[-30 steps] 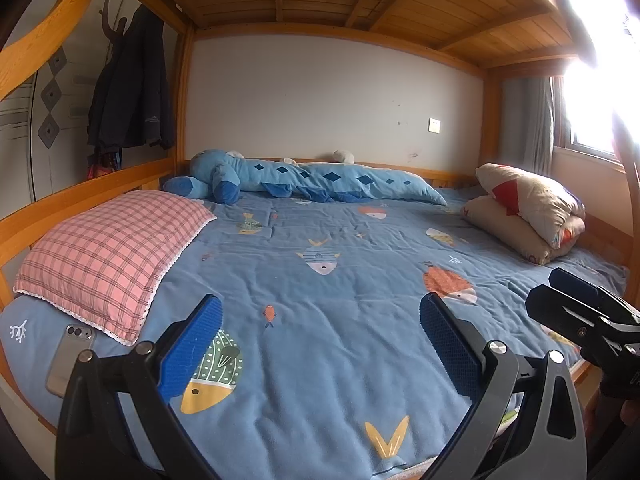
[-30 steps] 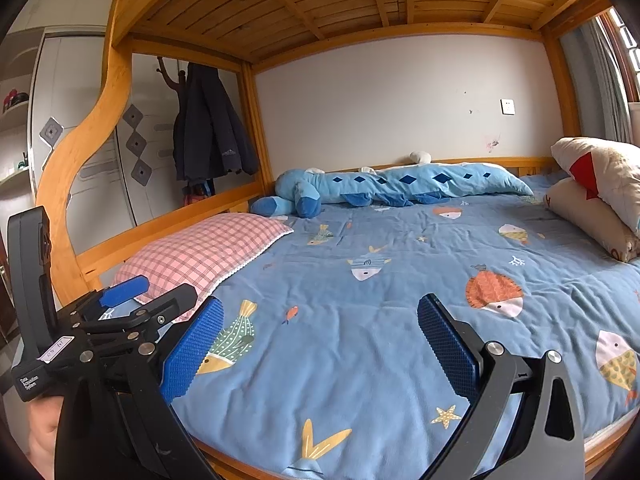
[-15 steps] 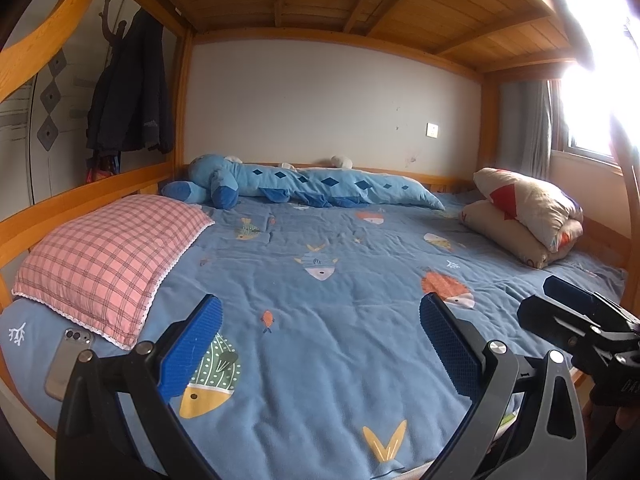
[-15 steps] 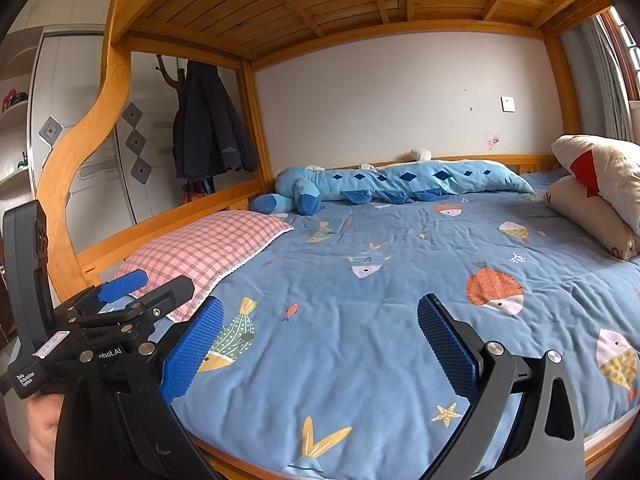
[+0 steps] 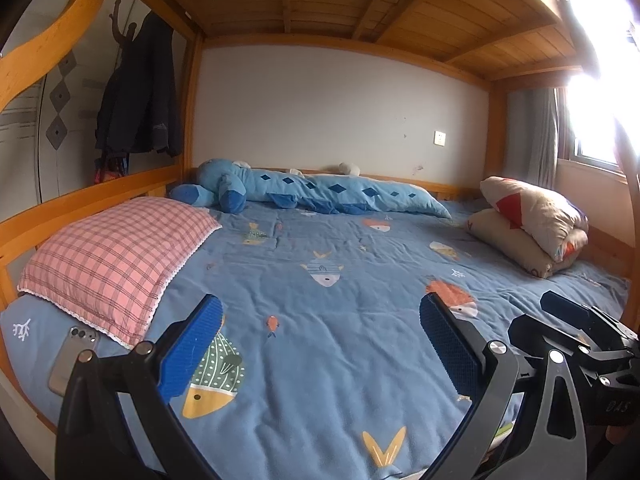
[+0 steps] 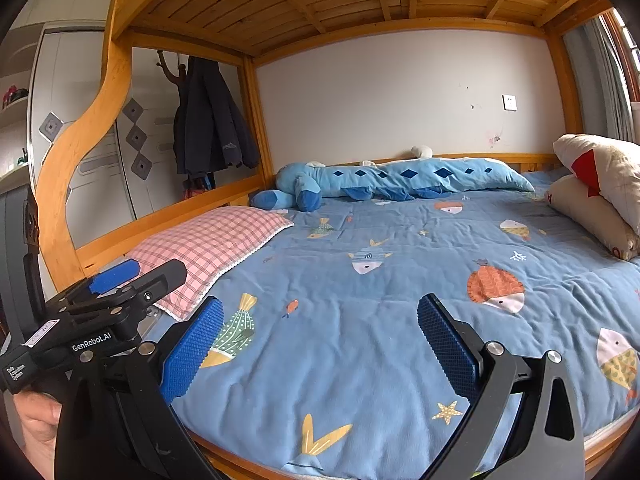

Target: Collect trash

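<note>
Moved: both views lowered slightly since before.
Left claw (image 5: 320, 344): spread wide, empty, over bed's (image 5: 340, 360) near edge.
Right claw (image 6: 318, 344): likewise.
Phone (image 5: 72, 360): beside checked pillow (image 5: 116, 256), far left.

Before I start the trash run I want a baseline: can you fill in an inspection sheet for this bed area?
Surface: blue fish-print quilt spread flat over the bed.
Job's things: nothing seen; no trash or bin in either view.
Clutter: pink checked pillow, phone beside it, long blue plush toy, folded bedding at the window side.
Grippers: left gripper open, empty; right gripper open, empty; both held off the near edge of the bed.
Cables: nothing seen.
Surroundings: wooden bunk frame, slatted underside above, dark coat on a stand, bright window at right.
</note>
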Demonstrator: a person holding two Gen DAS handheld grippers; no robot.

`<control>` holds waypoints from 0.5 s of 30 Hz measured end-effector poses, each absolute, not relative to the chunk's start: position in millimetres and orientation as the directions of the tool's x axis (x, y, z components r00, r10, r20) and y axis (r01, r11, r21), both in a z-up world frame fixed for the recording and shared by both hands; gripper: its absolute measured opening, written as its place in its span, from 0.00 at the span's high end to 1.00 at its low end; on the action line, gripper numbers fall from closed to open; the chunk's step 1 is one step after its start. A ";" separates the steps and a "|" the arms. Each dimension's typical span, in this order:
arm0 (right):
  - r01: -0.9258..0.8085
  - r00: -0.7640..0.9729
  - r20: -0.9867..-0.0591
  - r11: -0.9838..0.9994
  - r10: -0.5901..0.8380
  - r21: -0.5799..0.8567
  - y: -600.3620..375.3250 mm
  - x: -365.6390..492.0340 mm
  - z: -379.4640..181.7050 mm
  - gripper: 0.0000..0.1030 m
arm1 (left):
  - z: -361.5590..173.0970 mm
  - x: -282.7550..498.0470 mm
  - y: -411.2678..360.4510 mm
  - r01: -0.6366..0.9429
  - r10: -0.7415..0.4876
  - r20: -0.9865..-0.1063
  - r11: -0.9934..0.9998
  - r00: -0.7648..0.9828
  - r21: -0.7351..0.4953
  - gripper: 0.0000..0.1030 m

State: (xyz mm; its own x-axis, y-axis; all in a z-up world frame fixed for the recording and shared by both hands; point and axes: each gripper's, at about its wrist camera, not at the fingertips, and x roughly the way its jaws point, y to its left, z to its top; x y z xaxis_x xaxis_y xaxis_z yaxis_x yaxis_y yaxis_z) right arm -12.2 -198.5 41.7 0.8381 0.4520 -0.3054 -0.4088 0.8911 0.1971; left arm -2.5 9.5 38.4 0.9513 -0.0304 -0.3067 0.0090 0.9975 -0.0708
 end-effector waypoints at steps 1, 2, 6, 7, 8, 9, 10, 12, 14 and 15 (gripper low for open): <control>-0.408 0.837 -0.307 0.891 0.452 0.199 -198.7 -11.8 41.2 0.08 | 38.1 -3.6 10.4 0.005 -0.027 -0.296 0.997 0.955 -0.074 0.04; -0.408 0.836 -0.309 0.891 0.452 0.200 -198.7 -11.4 41.0 0.08 | 37.9 -4.0 11.3 0.007 -0.029 -0.291 0.997 0.956 -0.077 0.04; -0.403 0.836 -0.317 0.893 0.449 0.201 -199.0 -9.7 39.4 0.08 | 39.5 -6.2 10.9 0.010 -0.026 -0.267 0.998 0.963 -0.061 0.04; -0.401 0.835 -0.320 0.893 0.447 0.202 -198.8 -9.2 39.1 0.08 | 40.0 -5.5 9.5 0.001 -0.015 -0.269 0.999 0.963 -0.051 0.04; -0.399 0.835 -0.322 0.894 0.446 0.205 -198.9 -8.8 38.4 0.08 | 40.0 -5.4 9.0 -0.005 -0.006 -0.271 0.999 0.963 -0.041 0.04; -0.400 0.834 -0.321 0.893 0.448 0.207 -199.1 -8.9 38.3 0.08 | 40.2 -5.4 7.9 -0.004 -0.005 -0.269 0.999 0.963 -0.032 0.04; -0.401 0.834 -0.320 0.892 0.449 0.209 -199.2 -9.0 38.2 0.08 | 40.3 -4.9 6.7 -0.005 -0.002 -0.272 1.000 0.962 -0.026 0.04; -0.398 0.836 -0.320 0.894 0.447 0.207 -199.0 -8.5 38.1 0.08 | 40.3 -3.1 5.4 -0.029 0.022 -0.286 0.999 0.958 -0.019 0.04; -0.398 0.835 -0.322 0.894 0.446 0.207 -199.4 -8.4 38.1 0.08 | 39.7 -0.5 5.9 -0.047 0.039 -0.298 0.999 0.954 -0.018 0.04; -0.397 0.835 -0.322 0.894 0.446 0.207 -199.9 -8.2 38.5 0.08 | 39.3 0.3 5.8 -0.054 0.047 -0.301 0.998 0.953 -0.014 0.04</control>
State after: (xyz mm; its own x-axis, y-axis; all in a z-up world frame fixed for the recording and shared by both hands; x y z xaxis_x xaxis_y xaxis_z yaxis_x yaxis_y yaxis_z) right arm -8.2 -199.9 38.5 0.8349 0.4460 -0.3224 -0.3974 0.8939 0.2074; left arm 0.3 5.8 39.3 0.9526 0.0474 -0.3006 -0.0540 0.9984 -0.0137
